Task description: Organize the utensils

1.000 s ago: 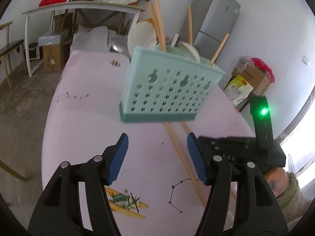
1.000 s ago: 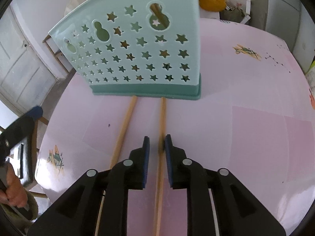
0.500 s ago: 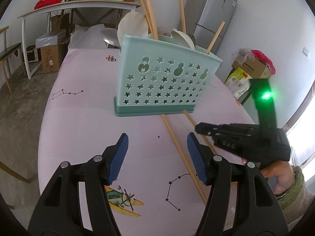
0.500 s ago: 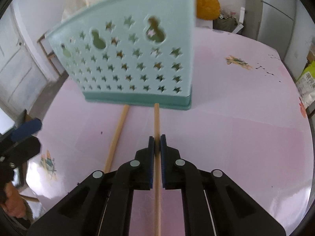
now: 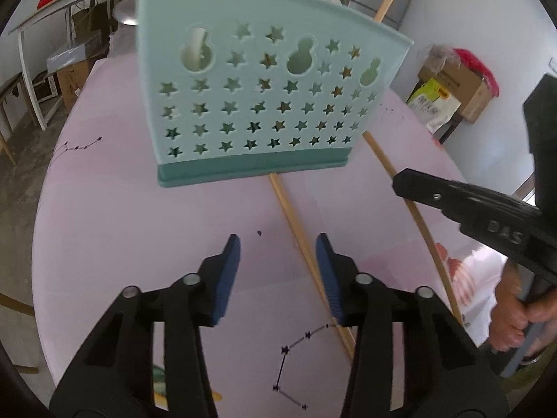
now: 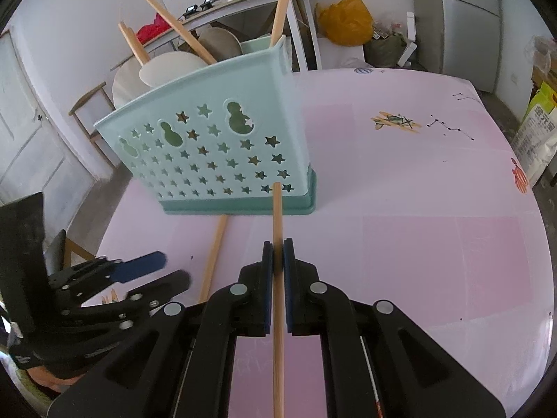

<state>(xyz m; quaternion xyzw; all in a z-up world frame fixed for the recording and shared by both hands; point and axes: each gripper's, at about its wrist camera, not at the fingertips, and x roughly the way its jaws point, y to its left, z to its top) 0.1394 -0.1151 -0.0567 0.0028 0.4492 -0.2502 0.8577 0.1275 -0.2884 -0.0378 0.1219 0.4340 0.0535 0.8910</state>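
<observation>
A mint-green utensil holder [image 5: 264,104] with star holes stands on the pink table; it also shows in the right wrist view [image 6: 222,153]. It holds several wooden sticks and pale spoons. My right gripper [image 6: 277,261] is shut on a wooden chopstick [image 6: 277,216], its far tip lifted in front of the holder's lower wall. The right gripper shows from the side in the left wrist view [image 5: 463,202]. A second chopstick [image 5: 299,237] lies flat on the table, running from the holder's base toward my open, empty left gripper [image 5: 278,261].
The pink table [image 6: 417,209] has printed constellation and picture marks. Behind it stand a white side table with clutter [image 5: 69,10], cardboard boxes [image 5: 463,87], a fridge [image 6: 466,17] and a yellow bag [image 6: 344,21].
My right gripper closed on the chopstick and lifted its far tip off the table. My left gripper moved closer to the holder and stayed open.
</observation>
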